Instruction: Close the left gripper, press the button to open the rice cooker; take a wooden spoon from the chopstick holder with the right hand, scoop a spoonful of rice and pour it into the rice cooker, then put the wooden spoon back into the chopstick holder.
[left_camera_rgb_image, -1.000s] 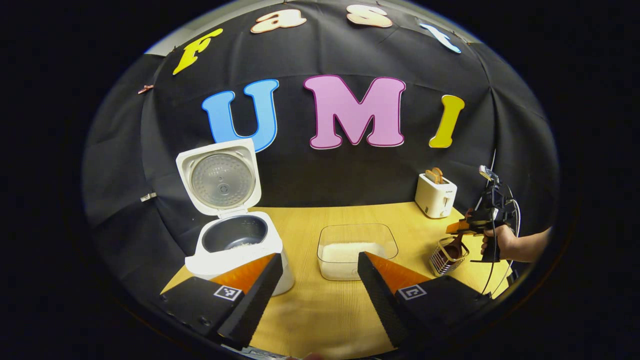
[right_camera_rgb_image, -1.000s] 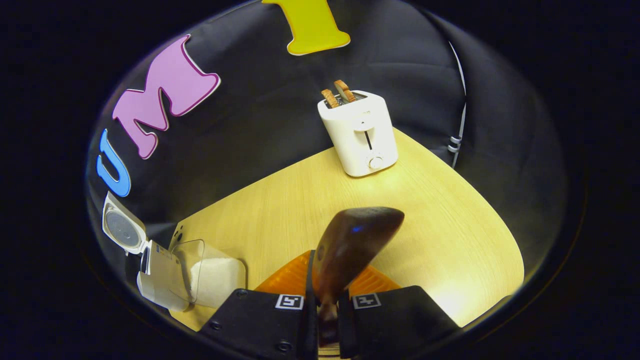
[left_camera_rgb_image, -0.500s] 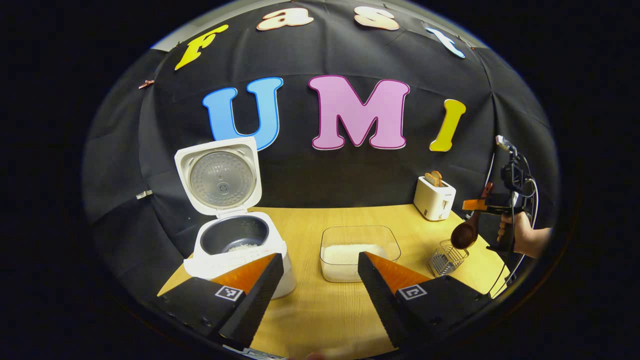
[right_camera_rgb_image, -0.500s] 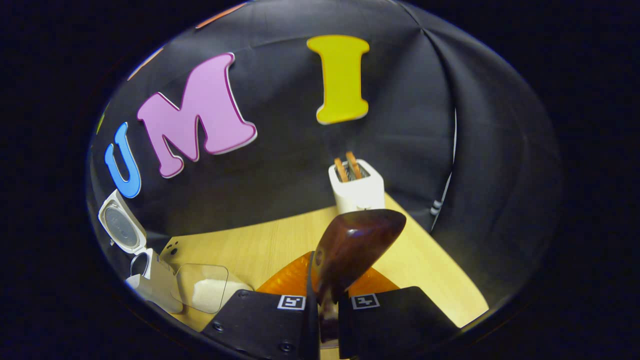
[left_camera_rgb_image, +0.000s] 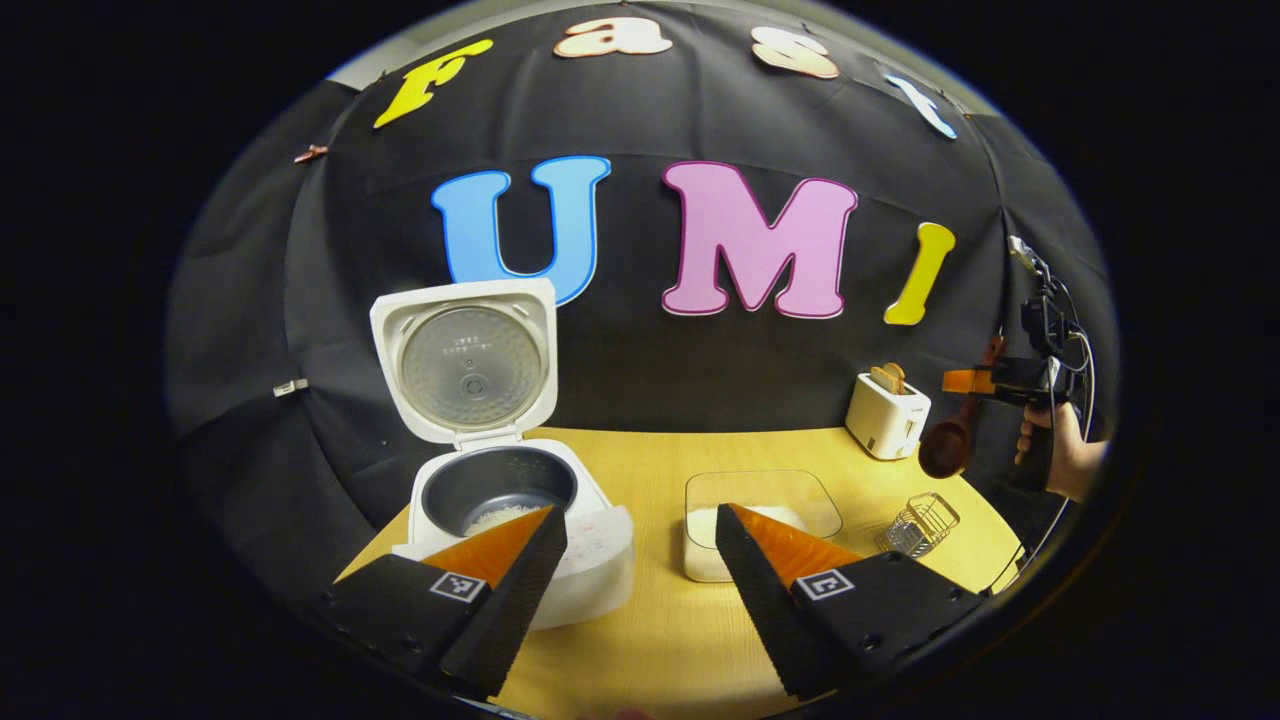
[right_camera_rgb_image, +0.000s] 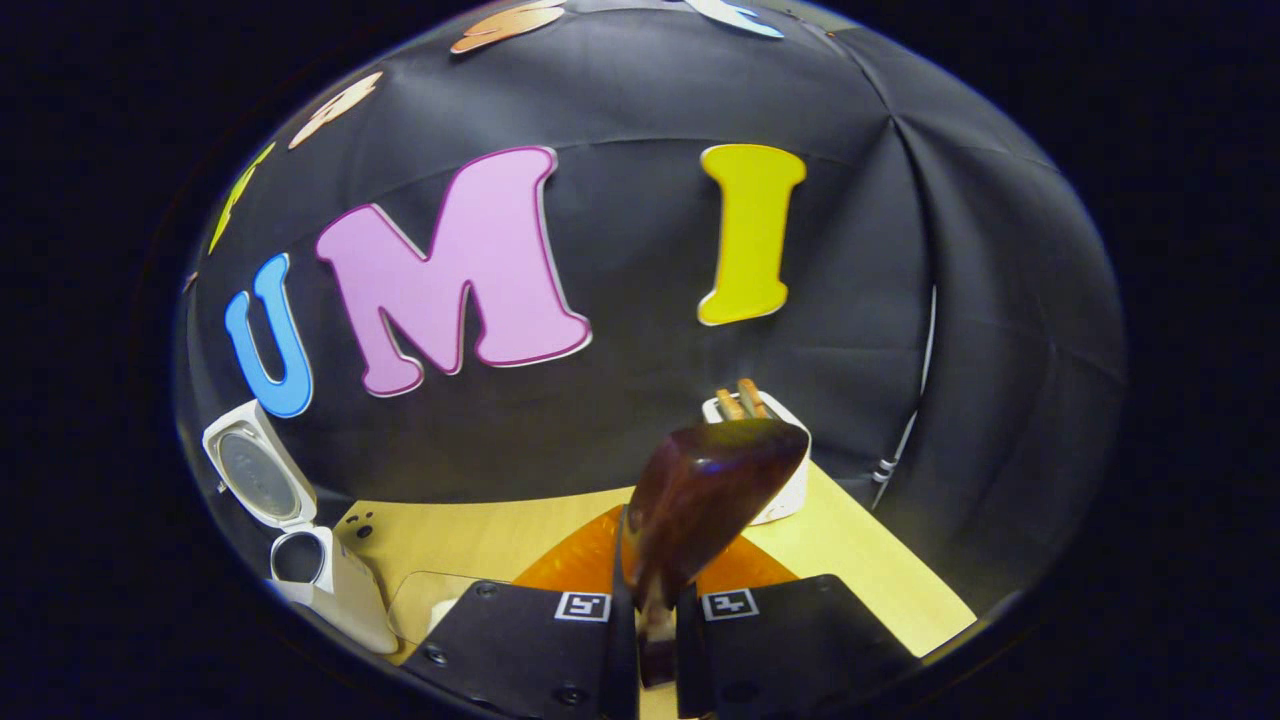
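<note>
Right tongs (right_camera_rgb_image: 648, 640) are clamped on the wooden spoon (right_camera_rgb_image: 705, 500) low on its handle, a stiff, light, glossy thing that looks slippery, while the left tongs (left_camera_rgb_image: 640, 570) gape wide.

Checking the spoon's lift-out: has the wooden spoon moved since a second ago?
Yes. In the left gripper view the wooden spoon has risen clear of the chopstick holder.

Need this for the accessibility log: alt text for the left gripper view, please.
Open left gripper hovers over a wooden table, facing an open rice cooker and a clear rice container. Far right, the right gripper holds a wooden spoon above the wire chopstick holder.
</note>
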